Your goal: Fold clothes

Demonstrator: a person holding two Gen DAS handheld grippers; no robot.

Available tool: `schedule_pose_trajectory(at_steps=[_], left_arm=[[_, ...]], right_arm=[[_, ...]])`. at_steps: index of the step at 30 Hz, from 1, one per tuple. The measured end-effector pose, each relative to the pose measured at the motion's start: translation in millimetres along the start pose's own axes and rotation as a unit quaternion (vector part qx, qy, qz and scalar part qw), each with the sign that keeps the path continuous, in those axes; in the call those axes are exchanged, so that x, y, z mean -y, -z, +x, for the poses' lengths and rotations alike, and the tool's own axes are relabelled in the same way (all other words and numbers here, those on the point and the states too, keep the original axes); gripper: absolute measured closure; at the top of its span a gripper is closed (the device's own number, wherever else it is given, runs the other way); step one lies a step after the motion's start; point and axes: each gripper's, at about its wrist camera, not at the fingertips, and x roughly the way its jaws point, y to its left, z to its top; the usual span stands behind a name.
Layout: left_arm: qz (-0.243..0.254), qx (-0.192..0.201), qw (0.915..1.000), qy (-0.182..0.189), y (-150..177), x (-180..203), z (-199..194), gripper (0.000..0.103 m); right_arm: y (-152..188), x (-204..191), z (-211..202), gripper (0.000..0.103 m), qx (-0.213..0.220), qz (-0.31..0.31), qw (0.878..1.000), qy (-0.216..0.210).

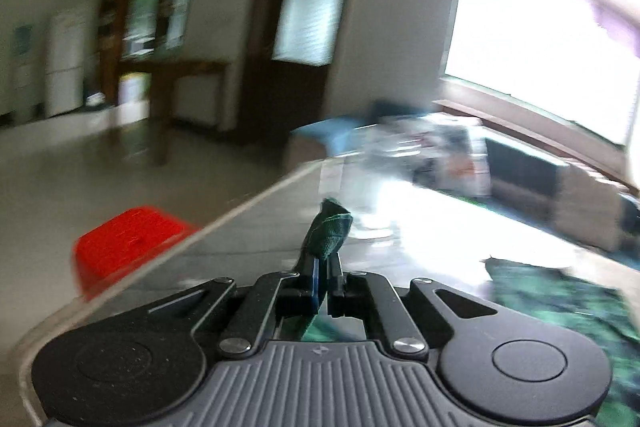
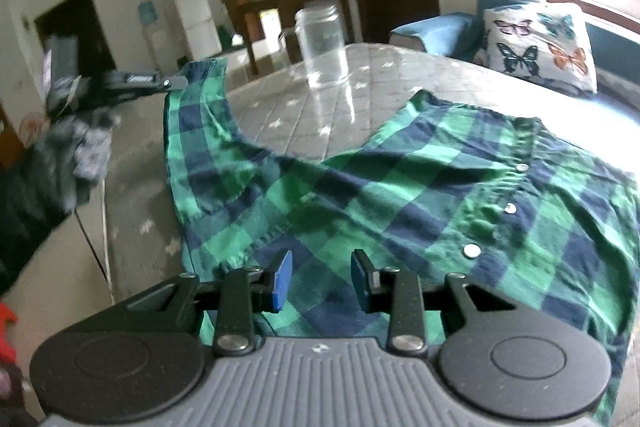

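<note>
A green and navy plaid shirt lies button-side up on a pale patterned table. One sleeve stretches up to the left, lifted off the table. My left gripper is shut on the sleeve's cuff; in the left wrist view the cuff sticks out beyond the closed gripper, and part of the shirt shows at the right. My right gripper is open and empty, just above the shirt's near hem.
A clear glass jar stands on the table beyond the sleeve. A butterfly cushion lies on a blue sofa at the back right. A red stool sits on the floor left of the table edge. Dark clothing lies at the left.
</note>
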Motion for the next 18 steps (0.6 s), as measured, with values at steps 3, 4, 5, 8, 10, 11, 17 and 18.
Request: schedule_pose_trajectory(at_steps=[3,4,5,8,10,11,17,18], left_arm=[[0.027,0.015,0.9969,0.073,4,44,-31,0.099],[0.036,0.016,0.9949,0.093,7,56,-38,0.099],[0.044,0.015,0.9925,0.113,12,68,-46,0.099],[0.069,-0.002,0.9815,0.179,32,107,-61,0.099],[0.093,-0.019,0.9738,0.207,49,130,-65,0.099],[0.105,-0.029,0.9696,0.219,57,140,-66,0.099],[0.142,-0.071,0.9547,0.252,93,179,-64,0.099],[0.145,-0.076,0.9529,0.255,97,180,-65,0.099]], right_arm=[[-3,9,-16,0.07,0.019,0.03,0.999,-0.002],[-3,12,-21,0.07,0.025,0.042,0.999,-0.005],[-3,16,-25,0.07,0.03,0.053,0.998,-0.009],[-2,30,-38,0.07,0.046,0.103,0.993,-0.023],[3,43,-42,0.07,0.052,0.145,0.987,-0.036],[6,49,-44,0.07,0.054,0.166,0.984,-0.043],[26,84,-36,0.064,0.036,0.292,0.953,-0.077],[31,90,-31,0.062,0.032,0.314,0.945,-0.084]])
